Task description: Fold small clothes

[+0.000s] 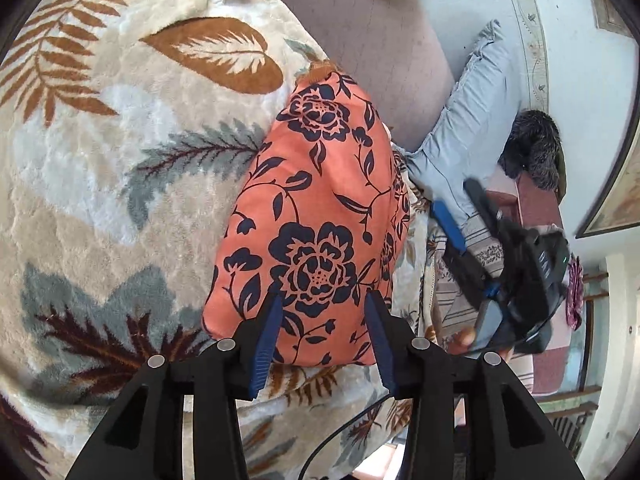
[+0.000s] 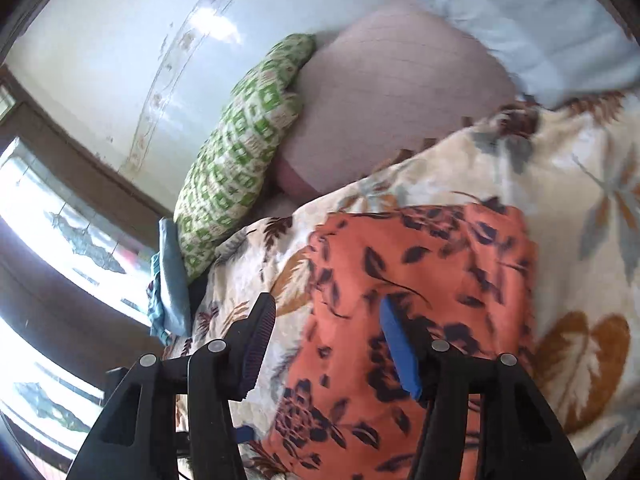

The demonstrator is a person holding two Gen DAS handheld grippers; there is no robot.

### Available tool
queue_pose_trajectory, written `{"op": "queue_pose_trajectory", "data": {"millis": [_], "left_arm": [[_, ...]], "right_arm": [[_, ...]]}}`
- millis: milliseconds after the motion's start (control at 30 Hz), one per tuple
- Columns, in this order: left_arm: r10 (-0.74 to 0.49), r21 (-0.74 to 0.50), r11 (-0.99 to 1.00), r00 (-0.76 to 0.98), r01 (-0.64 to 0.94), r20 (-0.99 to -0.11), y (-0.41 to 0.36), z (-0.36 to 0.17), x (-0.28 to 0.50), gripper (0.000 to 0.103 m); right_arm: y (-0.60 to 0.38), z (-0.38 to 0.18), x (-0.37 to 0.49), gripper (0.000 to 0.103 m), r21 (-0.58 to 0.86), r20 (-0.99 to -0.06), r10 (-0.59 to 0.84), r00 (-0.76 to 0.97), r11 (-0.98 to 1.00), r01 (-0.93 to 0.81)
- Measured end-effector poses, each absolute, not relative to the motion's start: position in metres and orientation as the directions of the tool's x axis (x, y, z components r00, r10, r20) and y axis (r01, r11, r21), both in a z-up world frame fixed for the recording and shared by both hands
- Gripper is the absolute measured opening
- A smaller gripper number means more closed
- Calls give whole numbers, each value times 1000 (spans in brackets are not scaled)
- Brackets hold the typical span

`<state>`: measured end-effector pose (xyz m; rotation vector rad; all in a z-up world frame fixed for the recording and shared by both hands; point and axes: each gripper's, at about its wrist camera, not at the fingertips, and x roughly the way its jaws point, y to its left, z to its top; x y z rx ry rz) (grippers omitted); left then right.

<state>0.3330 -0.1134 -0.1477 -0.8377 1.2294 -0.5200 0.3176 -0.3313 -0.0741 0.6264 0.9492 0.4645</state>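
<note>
- Two grippers work over one small orange garment (image 1: pixel 316 208) printed with dark blue flowers, which lies folded into a compact, roughly rectangular shape on a plush cream blanket (image 1: pixel 100 152) patterned with brown and grey leaves.
- In the left wrist view, the left gripper (image 1: pixel 322 300) stands with its jaws apart above the near edge of the garment; the blue pads (image 1: pixel 266 344) frame the cloth without pinching it, so it is released.
- Also in that view, the right gripper (image 1: pixel 456 208) appears off to the right, clear of the garment and blurred, with its blue-lined fingers spread and nothing between them.
- In the right wrist view, the right gripper (image 2: pixel 328 316) is likewise released, with one finger over the blanket (image 2: pixel 580 184) and the other over the orange garment (image 2: pixel 420 280); no cloth is caught between the pads.
- Beyond the blanket, a dull pink sheet (image 1: pixel 372 40) covers the bed, with a green and white patterned pillow (image 2: pixel 240 152) at its far side against a pale wall (image 2: pixel 100 60).
- A light blue pillow (image 1: pixel 472 120) lies to the right of the garment in the left wrist view, and a dark furry item (image 1: pixel 534 148) sits just beyond it.
- Some folded blue cloth (image 2: pixel 170 284) rests beside the green pillow, near a bright window (image 2: pixel 48 240).
</note>
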Motion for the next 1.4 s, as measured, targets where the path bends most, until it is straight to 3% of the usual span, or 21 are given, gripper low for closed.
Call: {"op": "queue_pose_trajectory", "data": {"millis": [100,167,267,300,333,433,533,567,600,667,733,800,967,1000,1033,1133,1200,1267,1400], "left_arm": [[-726,-763,644,273,-49,-631,-125,-157,343,42],[-724,-754,657,259,-26,-640,-128,-166,347,41],[-720,-741,672,243,7,-650,-131,-179,349,33],[-720,-738,674,237,18,-652,-132,-182,349,29],[-730,-746,666,229,23,-644,-131,-184,350,28],[-767,-782,623,208,17,-607,-122,-183,351,27],[-743,-762,646,267,47,-614,-111,-163,355,28],[-723,-744,666,296,58,-624,-107,-153,358,34],[-704,-727,683,321,64,-634,-105,-143,364,45],[-663,-689,722,350,67,-661,-103,-128,380,56],[-637,-660,749,350,68,-687,-110,-121,403,57],[-623,-644,763,324,52,-712,-128,-120,427,57],[-491,-513,859,272,-12,-828,-181,-150,478,53],[-452,-471,882,267,-9,-851,-191,-154,483,46],[-430,-449,893,273,-8,-860,-196,-156,485,44],[-369,-400,916,325,-29,-871,-204,-156,488,44],[-325,-353,935,330,-26,-886,-209,-164,488,45],[-335,-366,930,336,-31,-880,-211,-165,485,45],[-283,-306,952,366,-6,-887,-217,-153,472,44]], "right_arm": [[-300,-92,354,56,703,-590,670,451,701,-122],[-284,-121,373,56,688,-633,656,411,720,-91],[-275,-180,391,40,575,-773,538,338,818,13],[-278,-187,390,29,584,-758,540,367,812,11],[-282,-186,388,29,601,-733,549,401,799,5],[-286,-176,384,30,611,-728,560,395,791,5],[-311,-148,369,38,651,-674,586,450,759,-13],[-327,-139,362,40,665,-651,585,484,747,-9],[-343,-131,356,47,667,-641,566,519,745,10],[-383,-120,344,58,667,-631,513,582,741,70],[-421,-121,333,64,650,-653,440,616,742,160],[-447,-131,326,64,646,-675,399,620,726,235],[-445,-170,335,64,668,-692,465,552,702,247],[-434,-172,339,49,672,-689,492,532,710,213],[-425,-168,341,21,673,-676,509,533,722,164],[-418,-154,333,18,680,-604,512,611,731,59],[-421,-173,337,18,610,-692,444,570,781,133],[-427,-193,337,26,591,-734,425,530,784,191],[-432,-187,325,35,632,-704,443,556,747,205]]}}
